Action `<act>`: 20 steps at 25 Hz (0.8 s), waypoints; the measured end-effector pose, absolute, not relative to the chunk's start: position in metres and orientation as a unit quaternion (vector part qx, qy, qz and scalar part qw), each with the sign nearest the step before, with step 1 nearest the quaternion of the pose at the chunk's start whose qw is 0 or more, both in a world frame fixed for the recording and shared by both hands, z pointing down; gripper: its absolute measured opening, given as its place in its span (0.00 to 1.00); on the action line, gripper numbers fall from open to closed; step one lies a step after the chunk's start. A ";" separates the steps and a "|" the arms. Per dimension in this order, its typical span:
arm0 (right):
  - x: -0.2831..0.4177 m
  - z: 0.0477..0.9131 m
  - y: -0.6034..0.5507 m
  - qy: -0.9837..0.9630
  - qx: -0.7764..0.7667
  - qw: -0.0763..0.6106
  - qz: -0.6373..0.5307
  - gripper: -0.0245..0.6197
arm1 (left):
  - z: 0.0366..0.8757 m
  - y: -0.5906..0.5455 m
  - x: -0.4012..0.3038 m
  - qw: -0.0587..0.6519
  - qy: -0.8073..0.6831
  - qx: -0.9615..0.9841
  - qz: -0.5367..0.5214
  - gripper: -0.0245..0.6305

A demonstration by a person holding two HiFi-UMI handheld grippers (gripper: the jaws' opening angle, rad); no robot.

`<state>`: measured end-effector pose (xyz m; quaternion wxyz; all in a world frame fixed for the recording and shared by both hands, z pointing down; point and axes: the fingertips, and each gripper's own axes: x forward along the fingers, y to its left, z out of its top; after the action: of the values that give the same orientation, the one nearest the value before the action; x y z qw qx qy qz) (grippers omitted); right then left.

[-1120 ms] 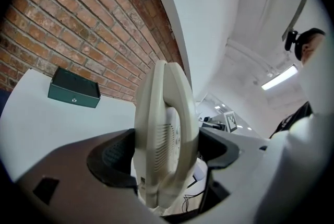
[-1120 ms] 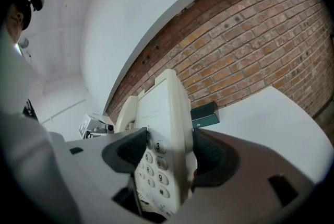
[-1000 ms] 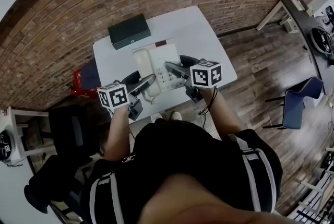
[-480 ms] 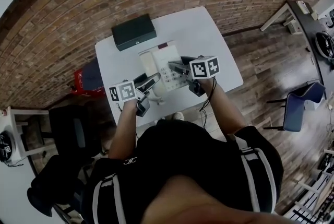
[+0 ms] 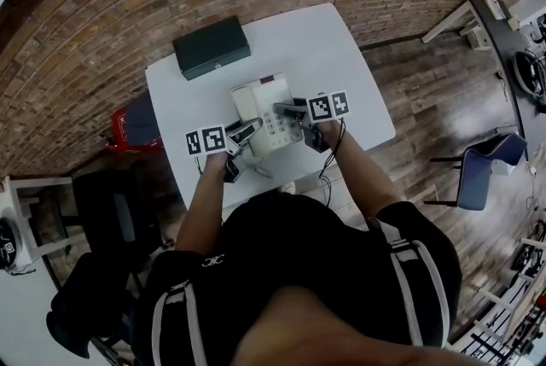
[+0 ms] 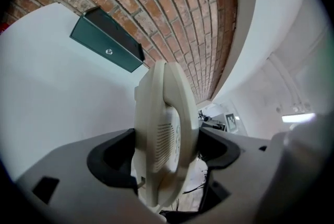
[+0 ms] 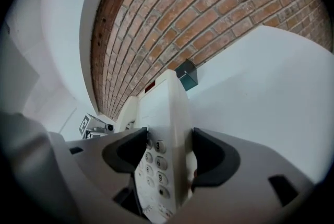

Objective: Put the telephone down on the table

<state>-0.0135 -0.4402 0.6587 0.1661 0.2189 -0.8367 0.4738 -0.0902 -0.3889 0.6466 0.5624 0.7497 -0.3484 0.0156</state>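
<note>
A cream desk telephone [image 5: 266, 107], handset on its left side and keypad on its right, is held level over the middle of the white table [image 5: 341, 57]; I cannot tell if it touches the top. My left gripper [image 5: 245, 130] is shut on the handset side, and in the left gripper view the telephone [image 6: 164, 129] fills the gap of that gripper [image 6: 166, 151]. My right gripper [image 5: 287, 110] is shut on the keypad side; the right gripper view shows the telephone [image 7: 163, 108] with number keys clamped in that gripper [image 7: 169, 154].
A dark green box [image 5: 212, 46] lies at the table's far left corner, also seen as the box [image 6: 107, 40] and the box [image 7: 186, 74]. A brick wall runs behind the table. A red object [image 5: 124, 127] and a black chair [image 5: 111, 211] stand left, a blue chair [image 5: 478, 177] right.
Both grippers, with the telephone between them, have sunk away from my head toward the tabletop and shifted slightly forward. Their hold has stayed the same.
</note>
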 end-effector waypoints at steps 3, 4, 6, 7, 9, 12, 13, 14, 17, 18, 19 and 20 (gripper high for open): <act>-0.013 0.674 -0.443 -0.830 0.217 0.173 0.484 0.40 | 0.662 -0.391 -0.089 0.577 -0.346 0.740 0.019 0.61; -0.013 0.679 -0.444 -0.829 0.217 0.175 0.485 0.40 | 0.666 -0.392 -0.089 0.582 -0.345 0.737 0.019 0.61; -0.014 0.687 -0.447 -0.829 0.217 0.181 0.483 0.40 | 0.676 -0.394 -0.090 0.590 -0.342 0.731 0.017 0.61; -0.015 0.692 -0.448 -0.828 0.218 0.183 0.483 0.40 | 0.680 -0.395 -0.090 0.594 -0.342 0.728 0.016 0.61; -0.016 0.699 -0.451 -0.828 0.217 0.186 0.483 0.40 | 0.688 -0.398 -0.091 0.599 -0.343 0.723 0.014 0.61; -0.017 0.707 -0.456 -0.827 0.217 0.189 0.483 0.40 | 0.696 -0.401 -0.092 0.601 -0.344 0.721 0.011 0.61; -0.017 0.709 -0.457 -0.827 0.218 0.191 0.483 0.40 | 0.699 -0.403 -0.092 0.601 -0.344 0.722 0.008 0.61; -0.017 0.711 -0.458 -0.826 0.220 0.192 0.481 0.40 | 0.701 -0.404 -0.092 0.602 -0.343 0.721 0.005 0.61; -0.017 0.716 -0.461 -0.824 0.225 0.196 0.481 0.40 | 0.706 -0.407 -0.093 0.605 -0.344 0.718 0.001 0.61; -0.017 0.718 -0.461 -0.823 0.225 0.197 0.483 0.40 | 0.707 -0.407 -0.093 0.606 -0.344 0.717 0.002 0.61; -0.017 0.720 -0.461 -0.821 0.226 0.197 0.486 0.40 | 0.709 -0.407 -0.093 0.607 -0.344 0.716 0.005 0.61; -0.017 0.722 -0.460 -0.819 0.226 0.196 0.489 0.40 | 0.711 -0.407 -0.093 0.607 -0.345 0.716 0.007 0.61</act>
<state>-0.0166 -0.4603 0.7224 0.1964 0.2263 -0.8190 0.4894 -0.0931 -0.4071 0.7112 0.6072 0.7158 -0.3449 0.0067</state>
